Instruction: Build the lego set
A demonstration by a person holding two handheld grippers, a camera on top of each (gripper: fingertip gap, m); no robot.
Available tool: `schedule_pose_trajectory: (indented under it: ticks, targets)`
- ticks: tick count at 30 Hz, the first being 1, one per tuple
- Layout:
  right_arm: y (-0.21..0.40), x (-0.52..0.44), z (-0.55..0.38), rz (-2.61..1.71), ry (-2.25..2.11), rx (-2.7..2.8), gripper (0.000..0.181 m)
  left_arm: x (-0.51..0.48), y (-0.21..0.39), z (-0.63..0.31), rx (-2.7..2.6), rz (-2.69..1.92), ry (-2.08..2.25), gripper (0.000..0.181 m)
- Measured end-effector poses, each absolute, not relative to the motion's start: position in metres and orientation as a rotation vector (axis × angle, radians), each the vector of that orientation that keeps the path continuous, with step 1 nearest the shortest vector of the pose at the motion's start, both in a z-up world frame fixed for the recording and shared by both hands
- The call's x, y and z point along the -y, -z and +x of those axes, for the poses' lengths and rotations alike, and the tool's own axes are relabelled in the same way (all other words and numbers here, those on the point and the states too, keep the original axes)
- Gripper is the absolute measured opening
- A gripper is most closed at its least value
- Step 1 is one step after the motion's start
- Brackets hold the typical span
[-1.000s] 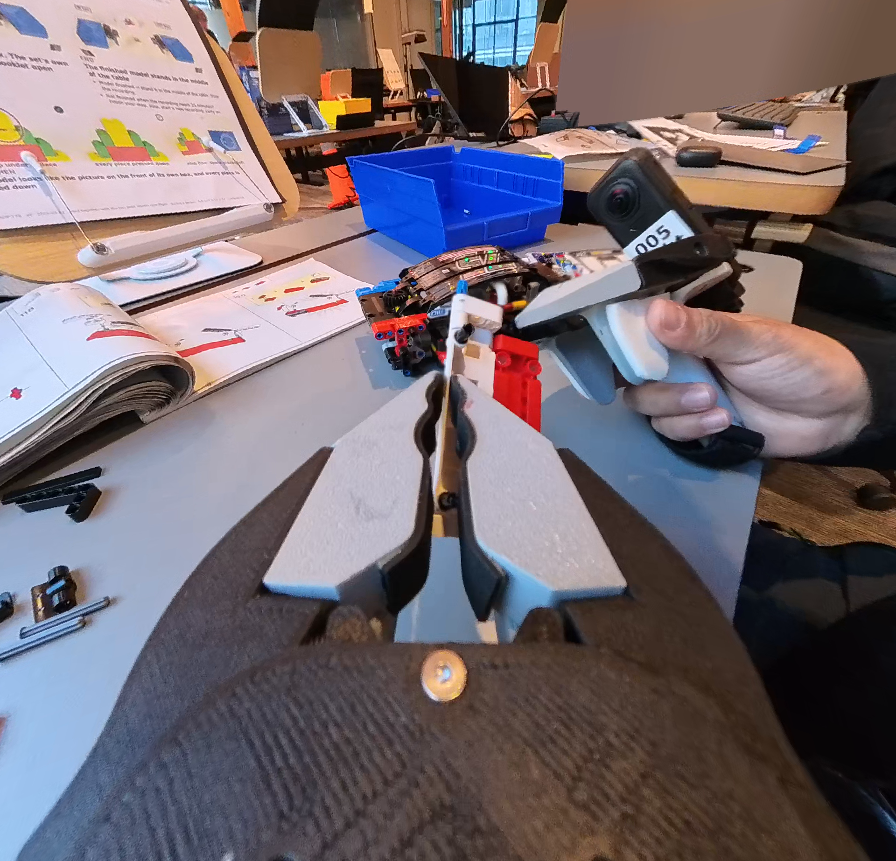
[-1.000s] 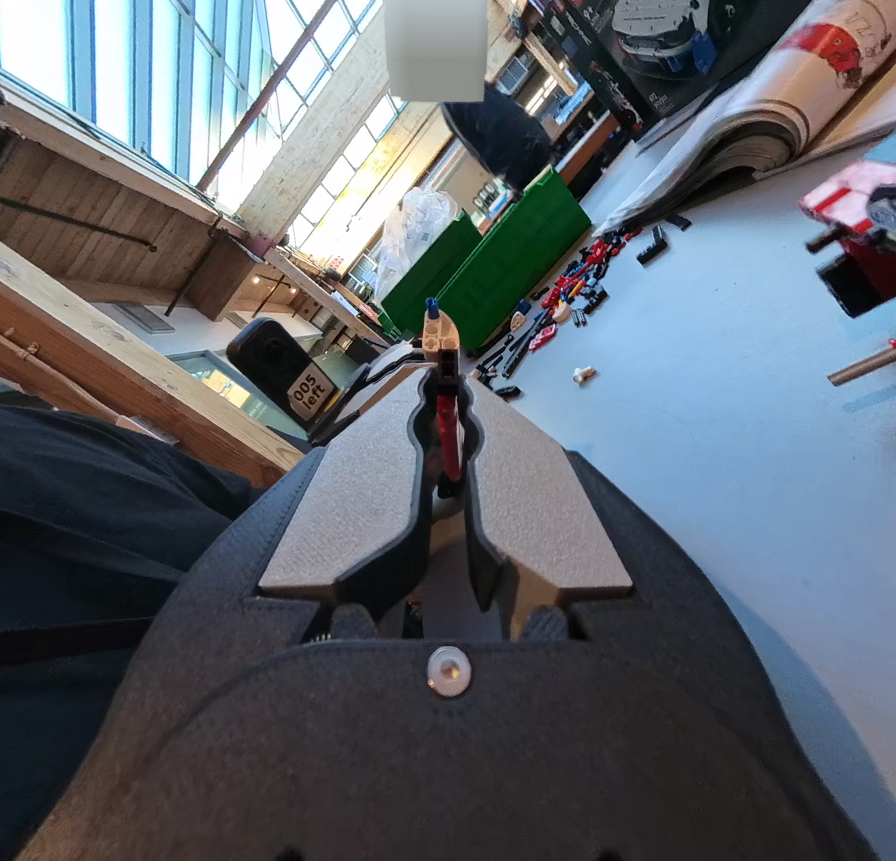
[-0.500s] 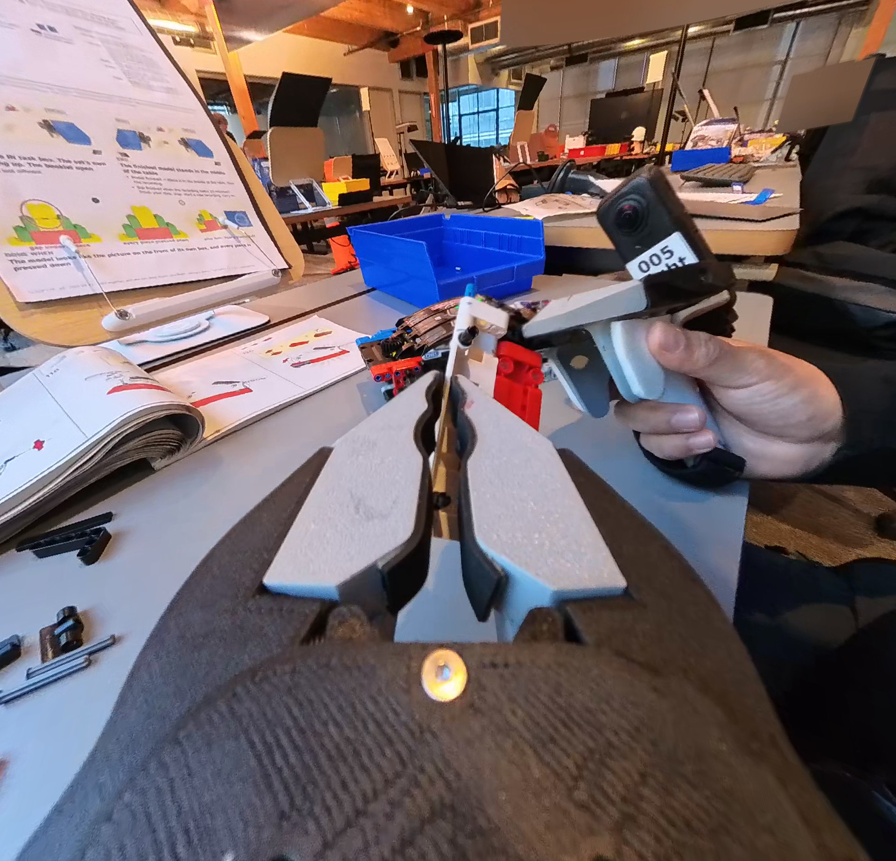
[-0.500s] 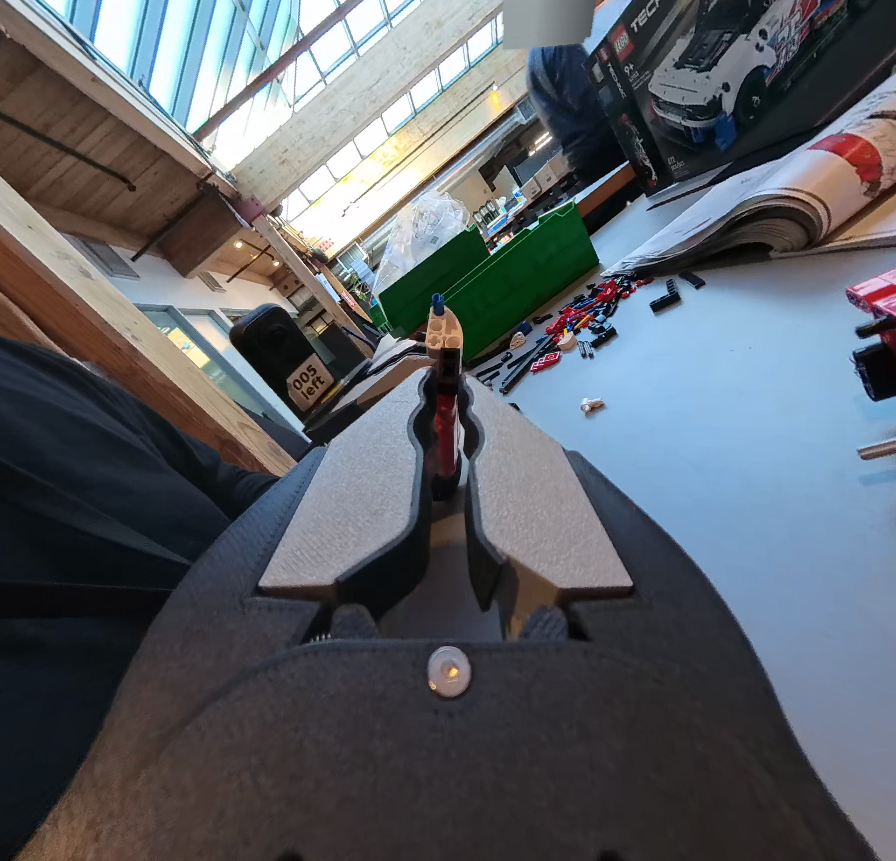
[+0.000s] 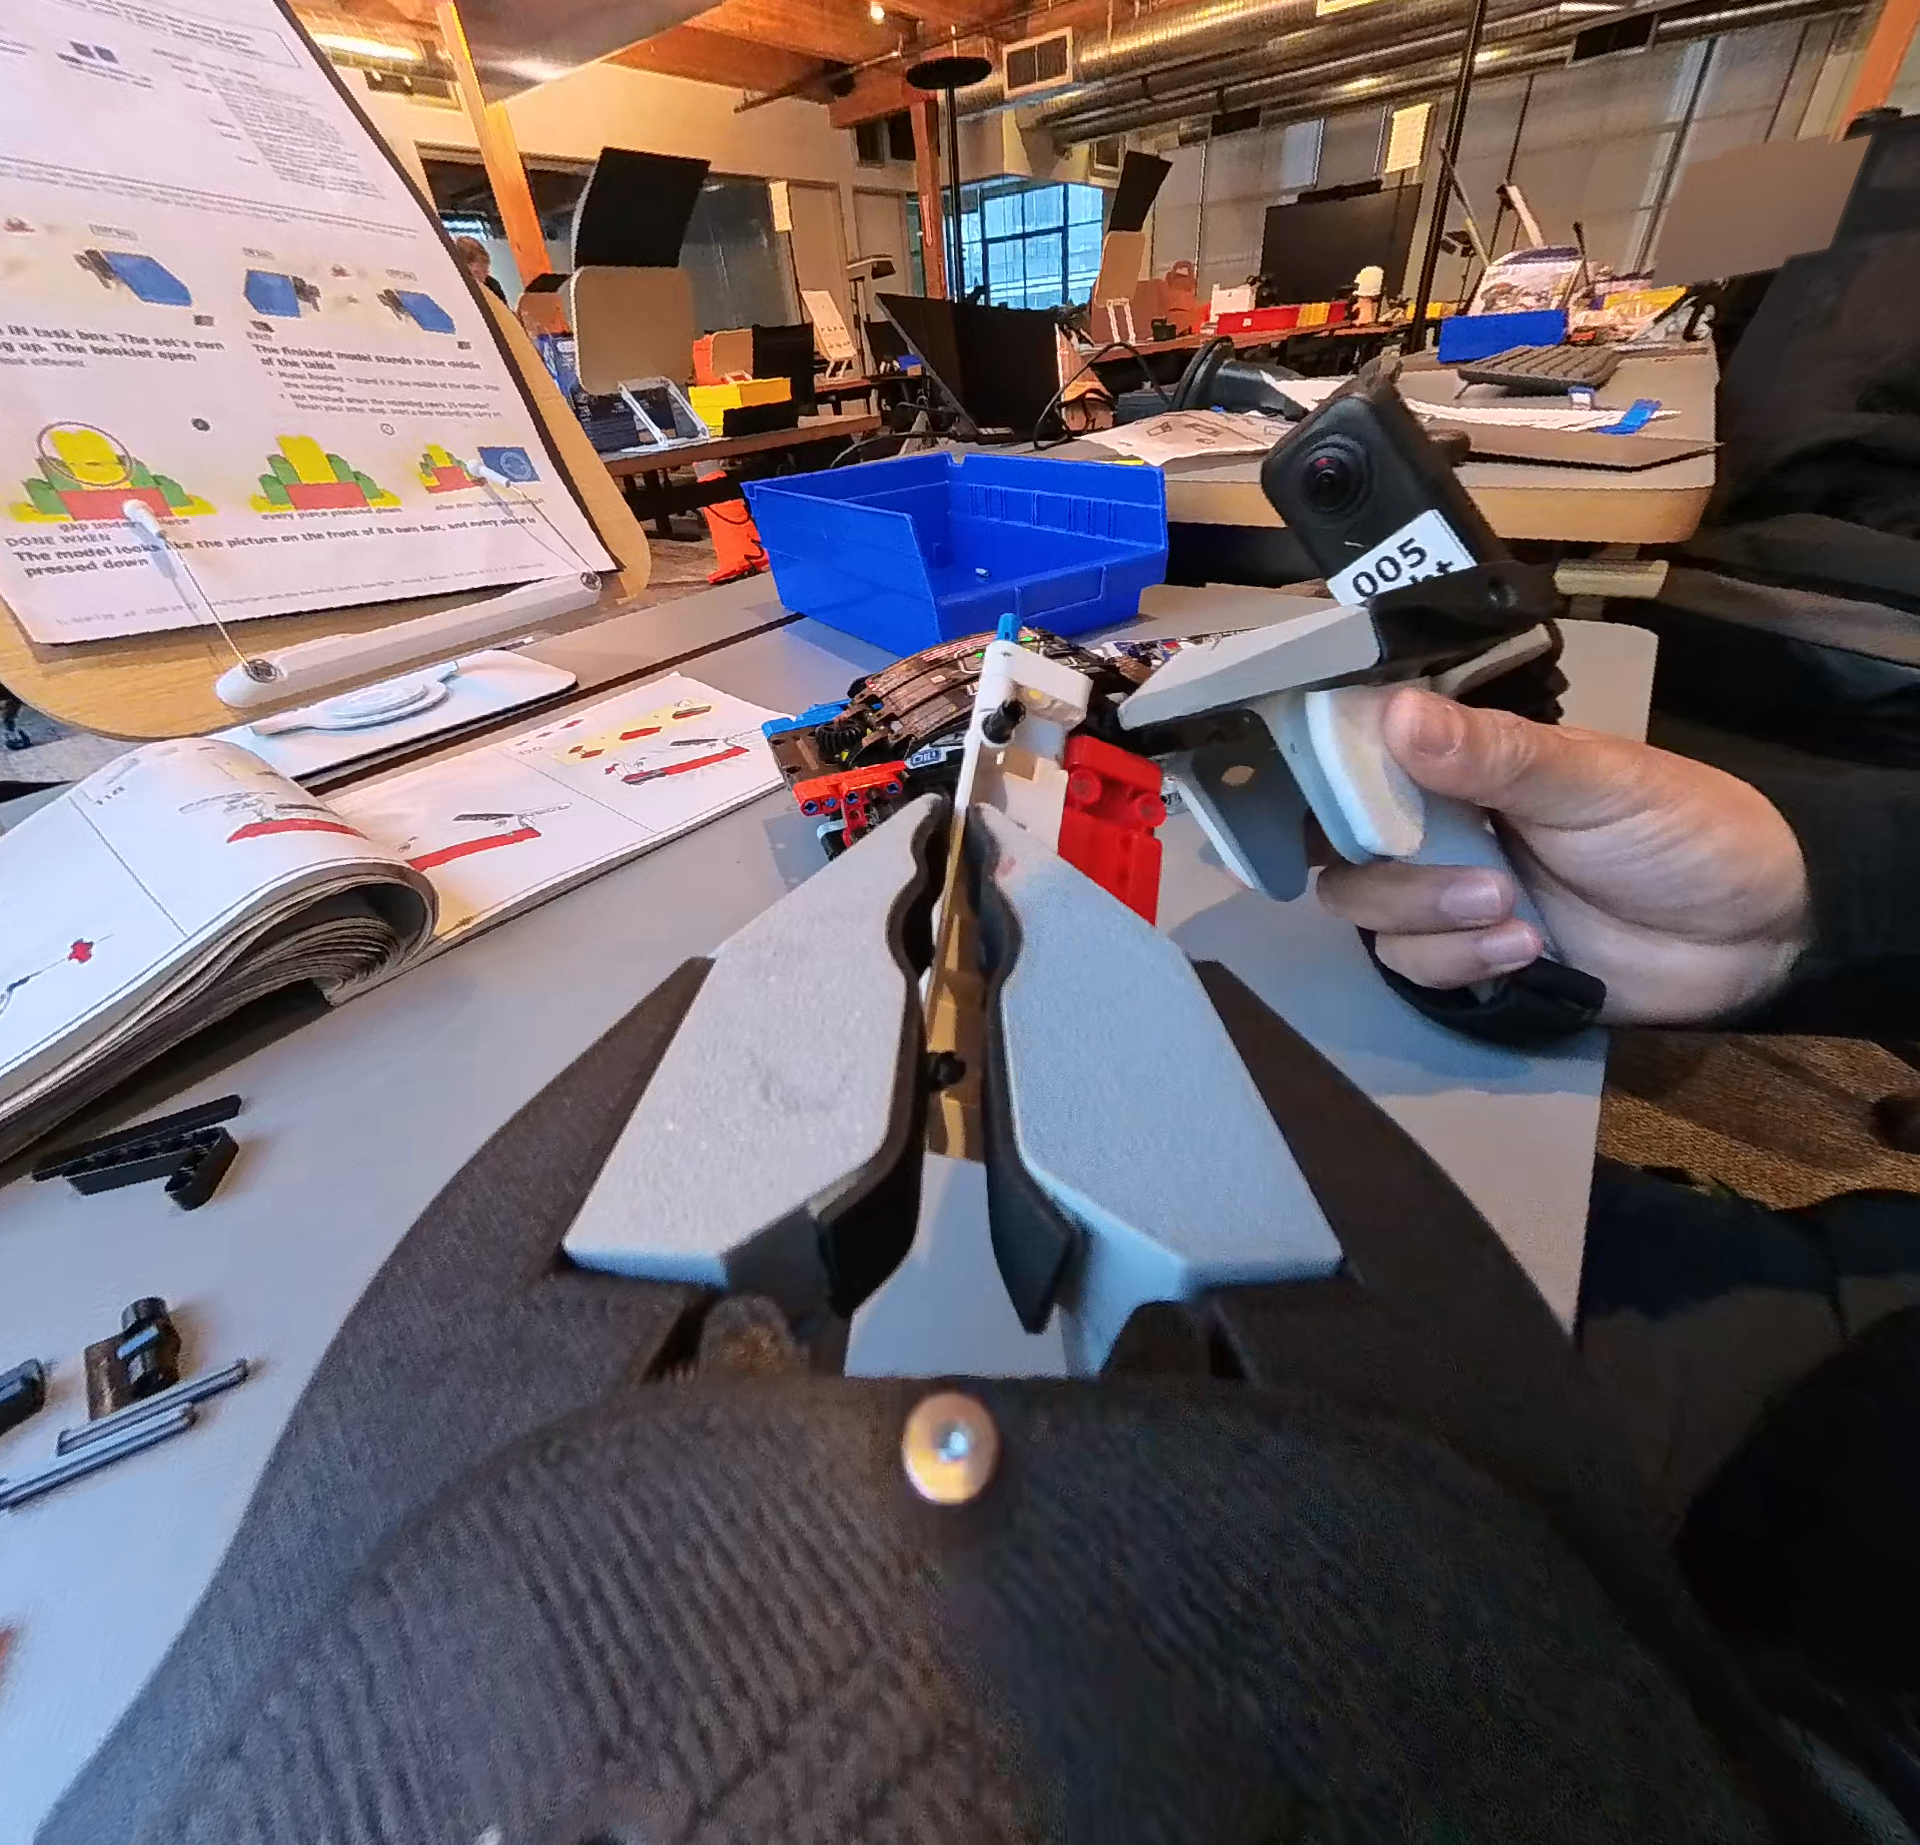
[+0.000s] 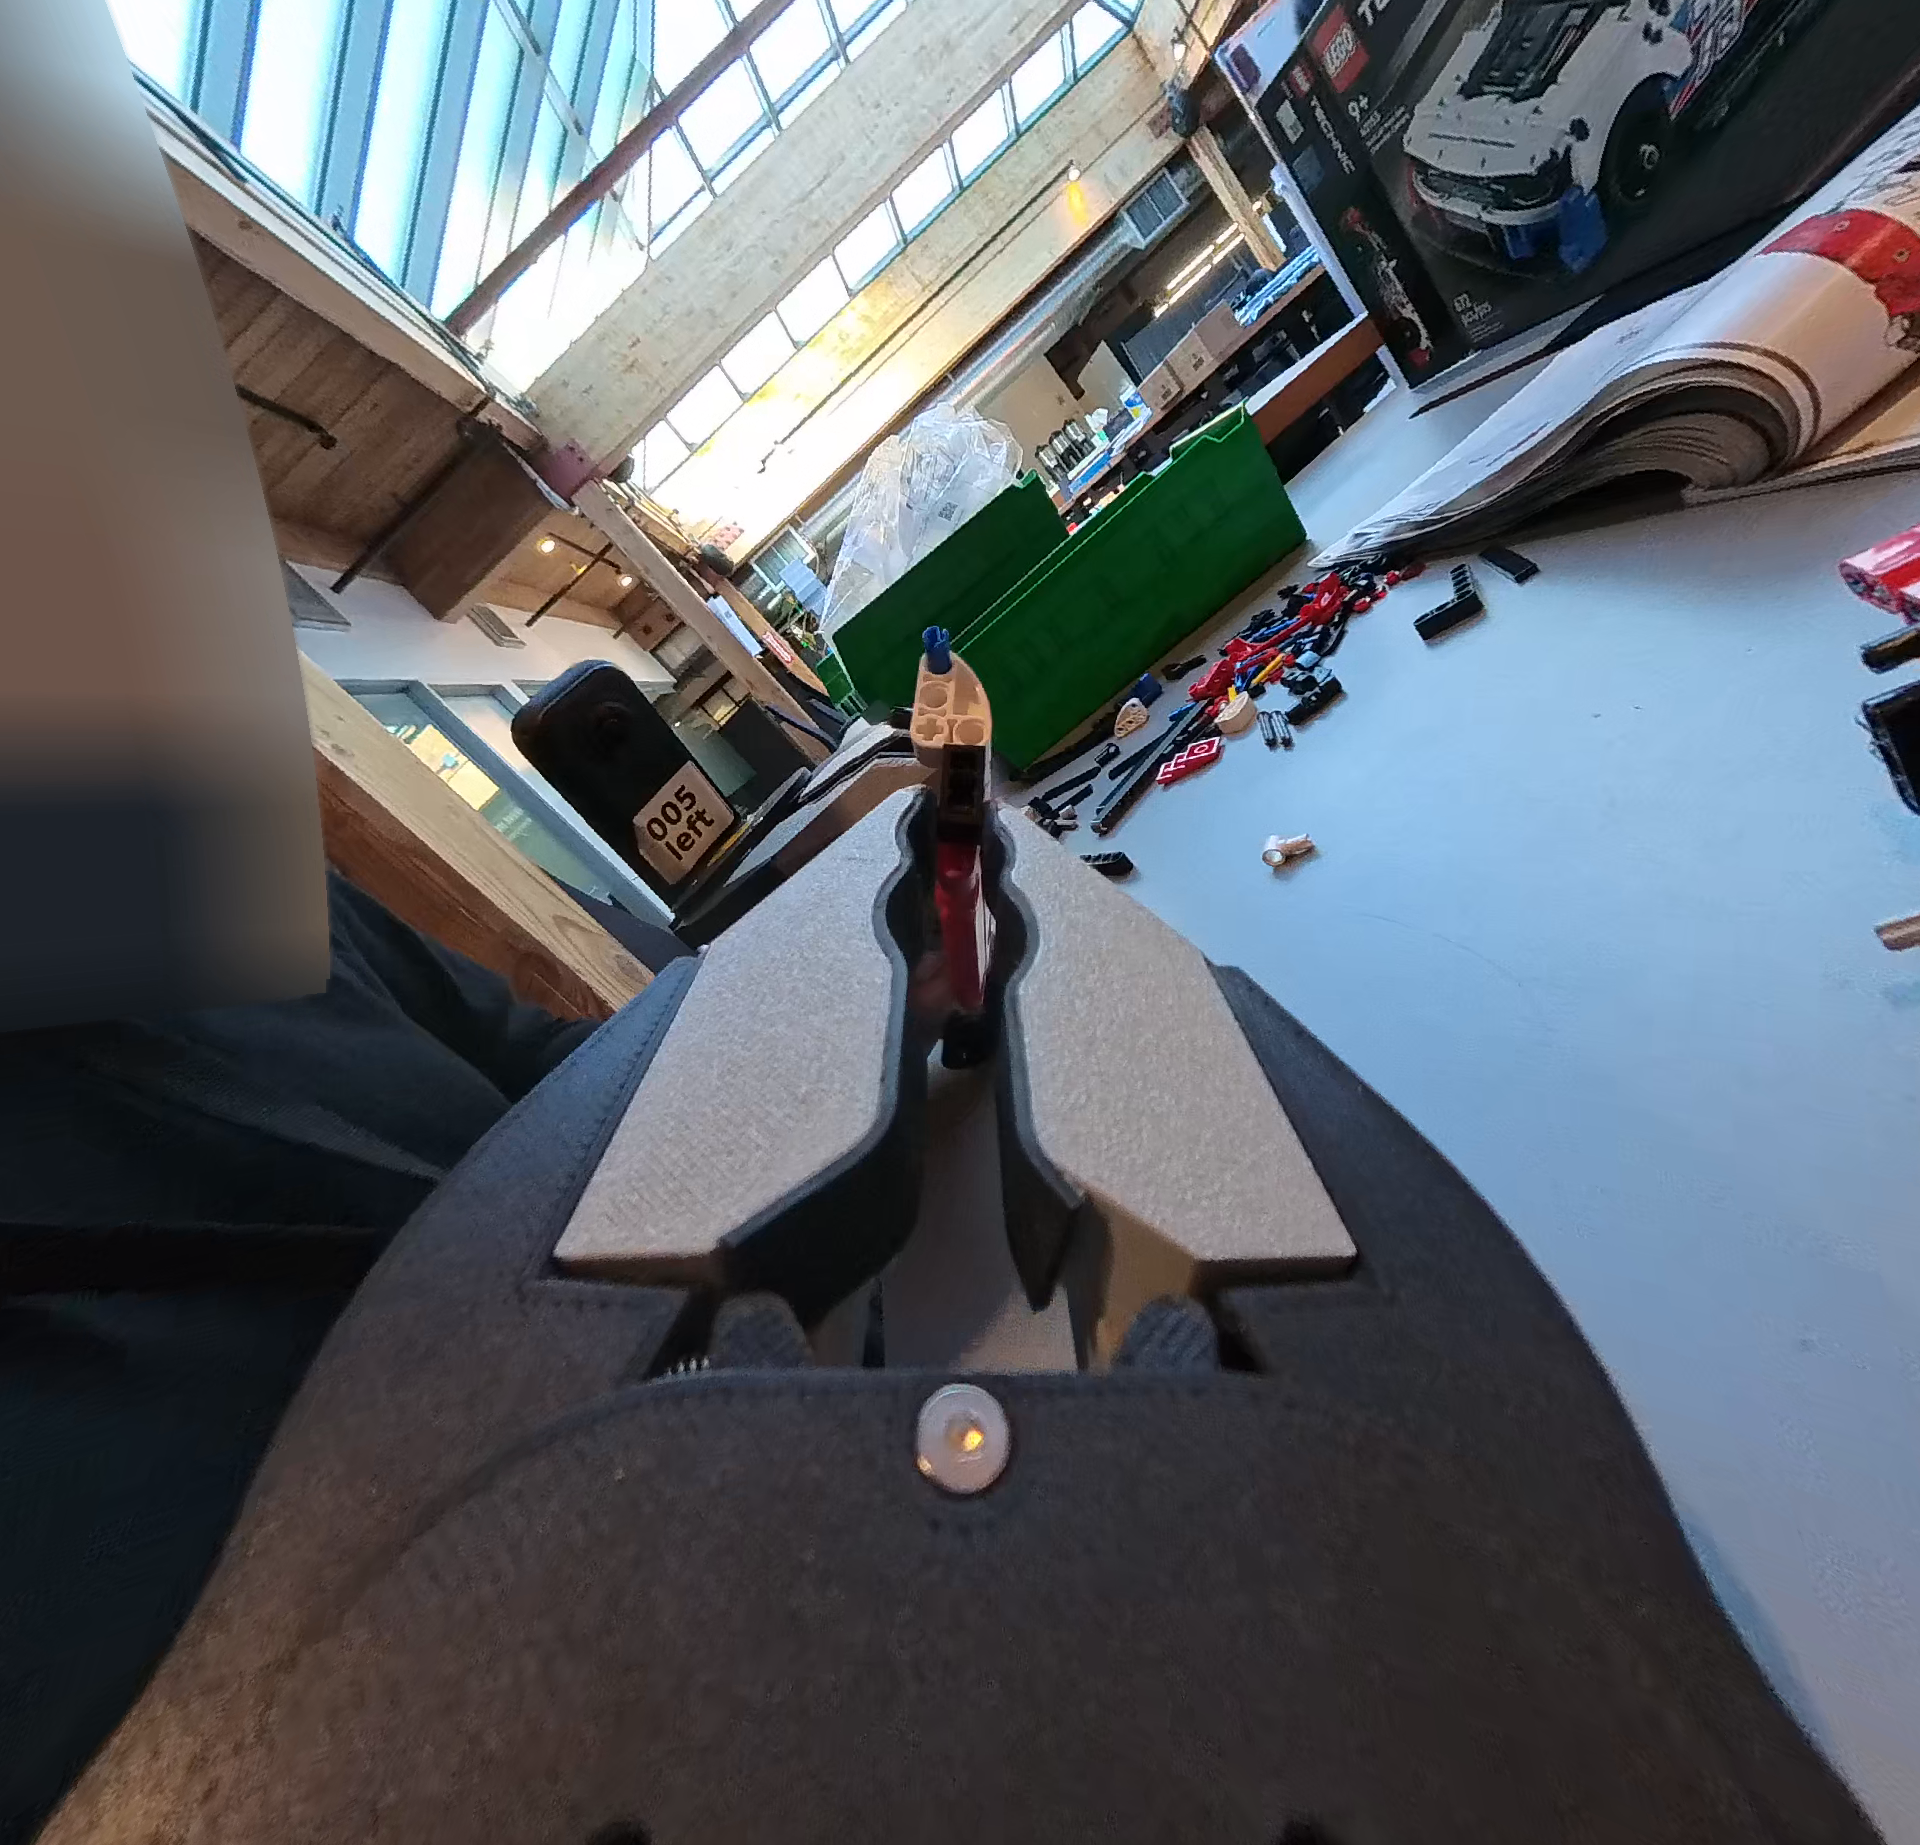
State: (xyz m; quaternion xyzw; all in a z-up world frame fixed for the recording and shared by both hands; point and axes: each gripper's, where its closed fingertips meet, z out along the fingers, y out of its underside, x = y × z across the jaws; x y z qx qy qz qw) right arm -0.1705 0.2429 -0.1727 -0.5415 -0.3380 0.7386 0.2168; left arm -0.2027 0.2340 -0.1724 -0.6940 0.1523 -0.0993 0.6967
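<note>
Left claw: we had our left claw (image 5: 961,860) pinched together on a thin white-and-tan panel (image 5: 975,756) of the small sub-assembly, held up above the tabletop (image 5: 520,1047).
Right claw: our right claw (image 6: 956,839) was clamped on the red part (image 6: 961,912) of that same sub-assembly, with the tan piece (image 6: 951,720) and its blue pin (image 6: 935,640) poking out past the tips. In the left wrist view we saw it come in from the side, a hand (image 5: 1600,881) around its grip.
Sub-assembly: white, red and tan, carried in the air between both claws, just in front of the half-built car model (image 5: 914,704).
Car model: it sat on the tabletop beside the open instruction booklet (image 5: 312,860), with the blue bin (image 5: 956,548) behind it.
Loose parts: black beams (image 5: 145,1161) and pins lay to our left; a red and black pile (image 6: 1268,652) lay by the green bins (image 6: 1091,580).
Risk: we judged that both claws pulling on one small build could twist or pop it apart if they moved out of step.
Risk again: the left grip was on a thin edge, so we reckoned a slip could drop the piece onto the model.
Hidden: the joint between the panel and the red block sat behind the claw tips, and we could not tell whether it was fully seated.
Cut off: the model showed only as a sliver at the edge of the right wrist view.
</note>
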Motion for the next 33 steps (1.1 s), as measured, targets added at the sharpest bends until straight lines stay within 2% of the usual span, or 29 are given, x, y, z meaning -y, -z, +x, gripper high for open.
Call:
schedule_pose_trajectory:
  ticks: [20,33]
  targets:
    - [0.162,-0.231,-0.251,-1.439,-2.149,1.042,0.006,-0.218,0.160,-0.282,-0.227,-1.531,0.181,0.000]
    - [0.175,-0.234,-0.289,-1.485,-2.156,1.124,0.006,-0.218,0.172,-0.319,-0.109,-1.579,0.201,0.000]
